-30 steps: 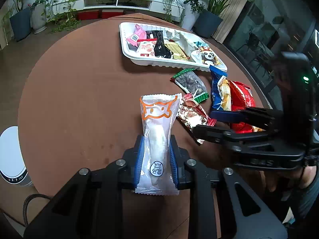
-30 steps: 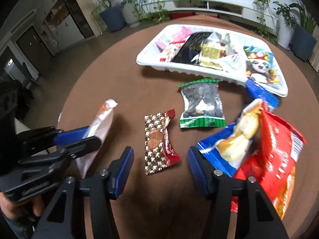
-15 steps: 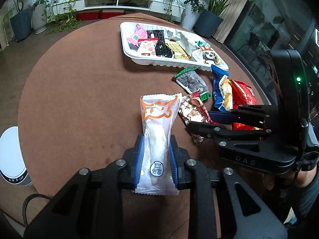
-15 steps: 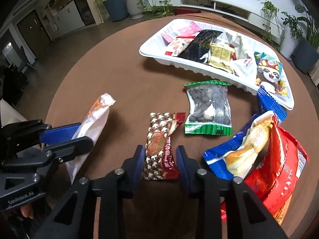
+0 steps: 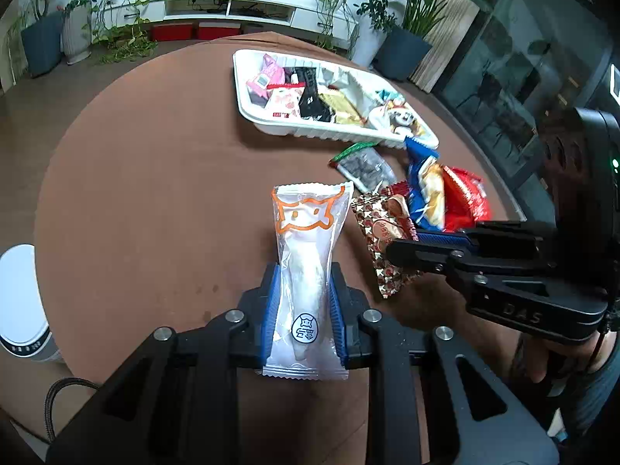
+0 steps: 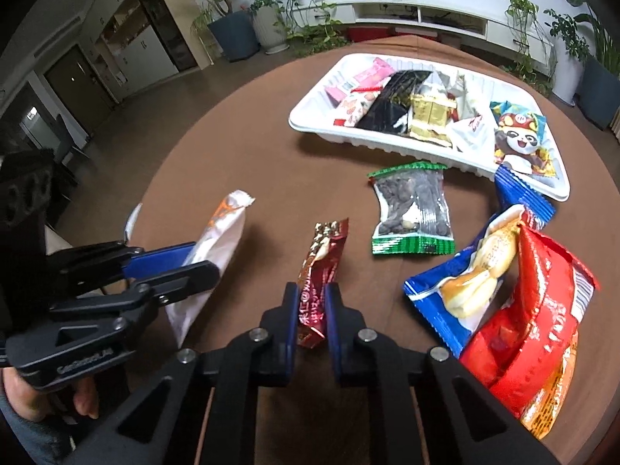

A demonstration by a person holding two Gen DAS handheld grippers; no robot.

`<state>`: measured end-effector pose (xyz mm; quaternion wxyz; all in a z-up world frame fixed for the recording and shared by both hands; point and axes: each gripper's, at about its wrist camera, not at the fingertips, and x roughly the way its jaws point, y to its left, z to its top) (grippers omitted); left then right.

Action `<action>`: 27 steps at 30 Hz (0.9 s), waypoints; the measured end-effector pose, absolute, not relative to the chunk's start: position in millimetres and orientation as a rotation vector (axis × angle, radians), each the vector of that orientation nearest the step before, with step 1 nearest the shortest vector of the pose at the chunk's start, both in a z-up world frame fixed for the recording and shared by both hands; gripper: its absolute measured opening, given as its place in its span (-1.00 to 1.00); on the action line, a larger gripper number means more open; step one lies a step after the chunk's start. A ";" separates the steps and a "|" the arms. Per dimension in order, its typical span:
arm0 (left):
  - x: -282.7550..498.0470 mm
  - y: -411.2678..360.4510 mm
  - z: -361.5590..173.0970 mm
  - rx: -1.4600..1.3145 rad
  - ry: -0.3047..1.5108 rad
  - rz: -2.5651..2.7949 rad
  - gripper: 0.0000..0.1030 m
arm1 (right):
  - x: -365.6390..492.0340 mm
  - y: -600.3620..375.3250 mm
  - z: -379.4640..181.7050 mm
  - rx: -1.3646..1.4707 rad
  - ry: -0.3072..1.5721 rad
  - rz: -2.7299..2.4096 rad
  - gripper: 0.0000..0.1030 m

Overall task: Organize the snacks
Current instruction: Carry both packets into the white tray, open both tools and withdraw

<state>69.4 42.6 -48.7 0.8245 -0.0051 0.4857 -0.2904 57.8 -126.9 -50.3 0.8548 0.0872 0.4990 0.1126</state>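
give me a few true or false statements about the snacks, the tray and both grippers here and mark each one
1. The left gripper is shut on the white cat-print packet. True.
2. The right gripper is open over bare table. False: it is shut on the red star-print bar.
3. The white tray holds no snacks. False: several packets lie in it.
4. The green-edged packet of dark nuts lies on the table, outside the tray. True.
5. The red bag is in the tray. False: it lies on the table beside the blue bag.
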 end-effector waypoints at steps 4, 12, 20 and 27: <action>75.7 38.3 -37.6 -0.040 1.017 -0.649 -0.57 | 51.0 -142.4 -25.6 0.242 0.993 0.253 -0.72; 126.2 9.1 -2.6 -0.055 0.959 -0.695 -0.57 | 64.8 -217.3 15.1 0.324 0.897 0.155 -0.71; 208.9 -27.3 11.1 -0.050 0.942 -0.659 -0.57 | 134.6 -277.4 23.7 0.276 0.914 0.073 -0.71; 262.1 -47.1 -8.1 -0.062 0.989 -0.618 -0.57 | 196.5 -289.6 -3.5 0.210 1.010 0.060 -0.71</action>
